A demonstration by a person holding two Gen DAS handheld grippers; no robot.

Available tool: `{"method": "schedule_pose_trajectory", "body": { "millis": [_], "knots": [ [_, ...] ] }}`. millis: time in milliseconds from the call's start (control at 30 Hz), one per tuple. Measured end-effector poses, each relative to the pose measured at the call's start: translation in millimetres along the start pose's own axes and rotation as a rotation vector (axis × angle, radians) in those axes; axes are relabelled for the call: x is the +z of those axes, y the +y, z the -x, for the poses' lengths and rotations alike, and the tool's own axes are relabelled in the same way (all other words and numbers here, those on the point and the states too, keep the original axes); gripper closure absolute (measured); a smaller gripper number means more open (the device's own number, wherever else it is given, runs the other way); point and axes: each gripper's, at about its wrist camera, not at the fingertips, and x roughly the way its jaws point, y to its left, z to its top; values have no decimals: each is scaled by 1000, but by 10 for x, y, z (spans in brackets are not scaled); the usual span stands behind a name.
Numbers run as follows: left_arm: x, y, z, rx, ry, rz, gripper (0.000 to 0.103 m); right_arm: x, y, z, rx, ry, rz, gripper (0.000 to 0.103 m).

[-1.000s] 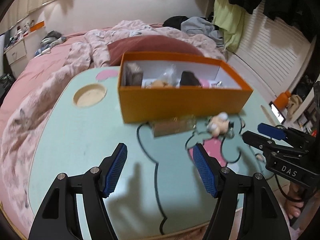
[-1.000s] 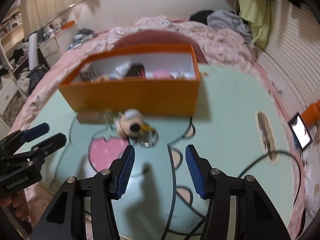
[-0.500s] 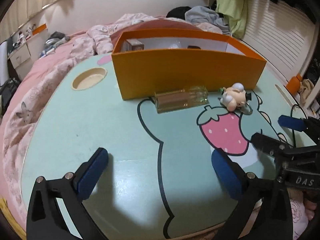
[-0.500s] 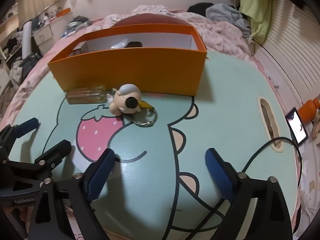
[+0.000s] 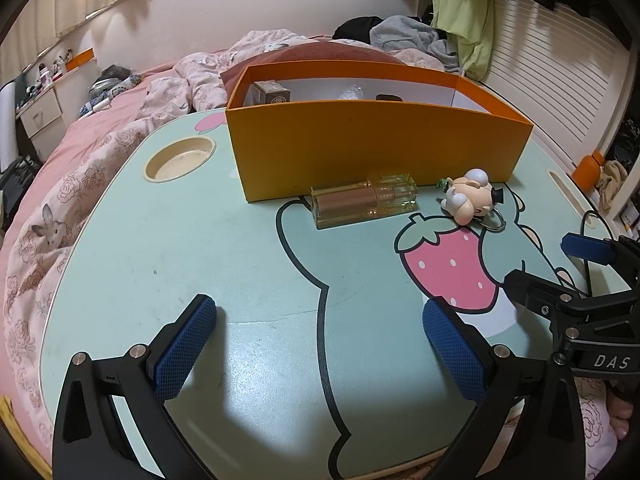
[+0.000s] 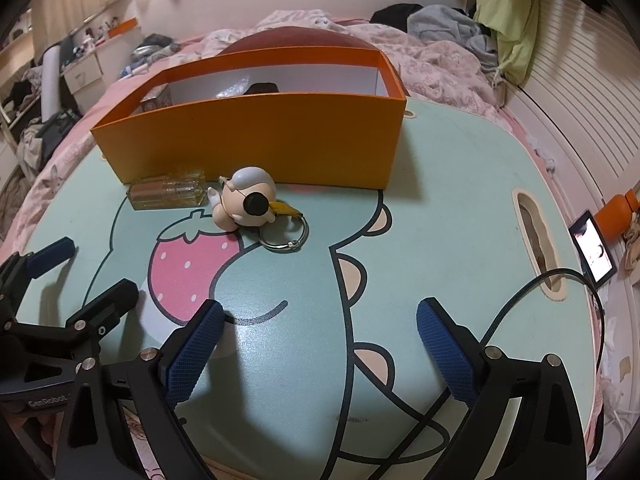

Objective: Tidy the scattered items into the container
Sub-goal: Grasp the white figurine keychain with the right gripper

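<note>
An orange box (image 5: 376,152) stands on the mint cartoon lap table (image 5: 200,240) and holds several small items. Against its near wall lies a clear glass bottle (image 5: 364,200) on its side. To the right of the bottle rests a small figurine keychain (image 5: 470,200) with a metal ring (image 6: 286,236). My left gripper (image 5: 320,312) is open and empty, low over the table's near edge, well short of the bottle. My right gripper (image 6: 320,308) is open too, empty, on the near side of the figurine (image 6: 246,202). Each gripper shows in the other's view, side by side.
A round cup recess (image 5: 180,158) sits at the table's left. On the right are a slot (image 6: 534,240) and a black cable (image 6: 560,280). A phone (image 6: 594,254) and an orange bottle (image 6: 618,212) lie beyond the right edge. Pink bedding (image 5: 60,200) surrounds the table.
Both grippers' jaws have spread from half shut to wide open. The left view has sunk lower toward the table, so the box now shows its near wall more than its inside.
</note>
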Motion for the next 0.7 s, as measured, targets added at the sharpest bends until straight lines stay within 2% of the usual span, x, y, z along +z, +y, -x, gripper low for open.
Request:
{"method": "schedule_pose_trajectory", "body": {
  "millis": [67, 167, 333, 467, 533, 600, 633, 700],
  "knots": [
    [0, -2, -4, -1, 0, 0, 0, 7, -7, 12, 11, -3, -1, 7],
    [-2, -5, -3, -2, -2, 1, 0, 84, -22, 73, 40, -19, -7, 19],
    [-4, -1, -4, -3, -2, 0, 0, 367, 66, 146, 84, -64, 14, 22],
    [-6, 1, -4, -4, -2, 1, 0, 551, 253, -22, 87, -48, 93, 25],
    [-5, 2, -1, -4, -2, 0, 0, 599, 319, -157, 77, -13, 116, 32],
    [-5, 3, -1, -5, -2, 1, 0, 586, 344, -284, 100, 35, 130, 56],
    [-5, 3, -2, -4, -1, 0, 0, 571, 356, -261, 92, 7, 135, 63],
    [-4, 6, -3, -5, -2, 1, 0, 541, 334, -244, 91, 8, 126, 66]
  ]
}}
